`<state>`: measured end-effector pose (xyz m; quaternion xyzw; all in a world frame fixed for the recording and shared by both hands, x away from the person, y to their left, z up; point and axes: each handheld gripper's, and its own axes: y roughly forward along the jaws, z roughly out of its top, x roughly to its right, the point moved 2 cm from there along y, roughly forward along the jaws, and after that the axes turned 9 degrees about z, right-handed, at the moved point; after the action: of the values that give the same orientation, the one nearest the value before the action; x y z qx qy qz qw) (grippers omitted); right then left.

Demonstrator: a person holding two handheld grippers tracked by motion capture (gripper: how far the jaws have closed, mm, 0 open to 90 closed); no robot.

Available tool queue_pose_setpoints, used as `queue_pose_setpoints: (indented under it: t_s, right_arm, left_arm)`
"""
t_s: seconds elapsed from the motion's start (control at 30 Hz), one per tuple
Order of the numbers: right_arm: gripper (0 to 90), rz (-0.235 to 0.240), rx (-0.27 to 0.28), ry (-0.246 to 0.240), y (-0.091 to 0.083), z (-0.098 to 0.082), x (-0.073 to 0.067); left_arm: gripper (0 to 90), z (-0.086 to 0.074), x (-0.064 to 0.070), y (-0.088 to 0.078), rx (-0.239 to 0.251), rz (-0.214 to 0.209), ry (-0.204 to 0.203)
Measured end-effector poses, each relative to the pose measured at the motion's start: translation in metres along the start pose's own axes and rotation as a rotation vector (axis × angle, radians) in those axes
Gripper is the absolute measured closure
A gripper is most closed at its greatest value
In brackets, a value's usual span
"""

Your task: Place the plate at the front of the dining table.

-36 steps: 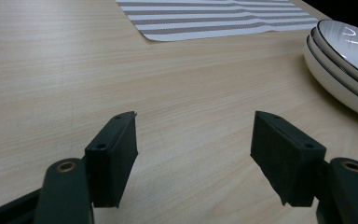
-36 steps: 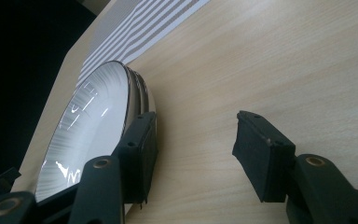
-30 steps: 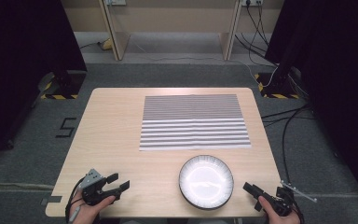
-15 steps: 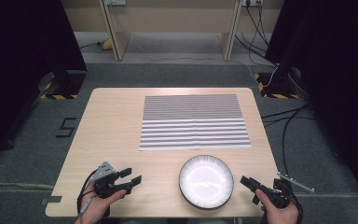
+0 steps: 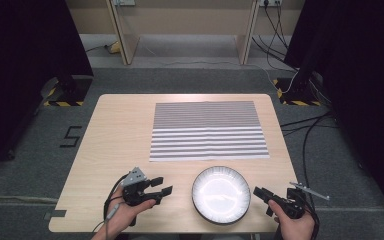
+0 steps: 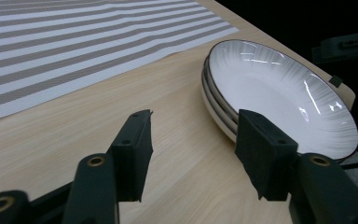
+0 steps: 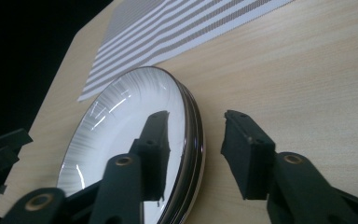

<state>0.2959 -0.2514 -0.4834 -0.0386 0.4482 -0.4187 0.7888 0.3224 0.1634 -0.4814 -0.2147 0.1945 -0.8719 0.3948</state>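
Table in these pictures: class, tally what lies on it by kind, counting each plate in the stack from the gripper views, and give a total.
White ribbed plates with dark rims, stacked: 3, judging by the rims in the left gripper view
Grey-and-white striped placemat: 1
Total: 4

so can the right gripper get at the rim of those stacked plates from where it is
Probably yes. The right gripper is open beside the plates, and in the right gripper view its jaws already stand on either side of the stack's rim, with bare table around it. Nothing blocks the way.
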Motion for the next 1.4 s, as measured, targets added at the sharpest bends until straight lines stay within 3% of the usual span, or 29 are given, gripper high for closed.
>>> queue_pose_setpoints:
  t_s: [0.13, 0.4, 0.83, 0.87, 1.0, 1.17, 1.4]
  right_arm:
    - [68.8, 0.000, -0.033, -0.001, 0.005, -0.001, -0.004]
    - [72.7, -0.003, -0.059, -0.003, 0.009, -0.002, -0.005]
    - [81.1, 0.004, -0.079, 0.006, 0.011, -0.004, -0.004]
    - [83.0, 0.002, -0.085, 0.004, 0.011, -0.005, -0.004]
    - [87.1, 0.013, -0.096, 0.012, 0.012, -0.006, -0.004]
    - [86.9, 0.012, -0.107, 0.013, 0.014, -0.007, -0.005]
    - [86.8, -0.002, -0.119, 0.004, 0.015, -0.006, -0.006]
  left_arm:
    - [50.8, 0.004, 0.015, 0.020, -0.039, -0.032, 0.017]
    - [56.1, 0.012, 0.034, 0.041, -0.077, -0.066, 0.024]
    - [64.8, 0.009, 0.043, 0.061, -0.153, -0.073, -0.011]
    - [66.9, 0.009, 0.043, 0.062, -0.148, -0.054, 0.015]
    - [69.9, 0.010, 0.045, 0.062, -0.156, -0.033, 0.046]
    - [71.2, 0.010, 0.043, 0.064, -0.171, -0.031, 0.031]
    - [72.4, 0.015, 0.046, 0.068, -0.187, 0.006, 0.063]
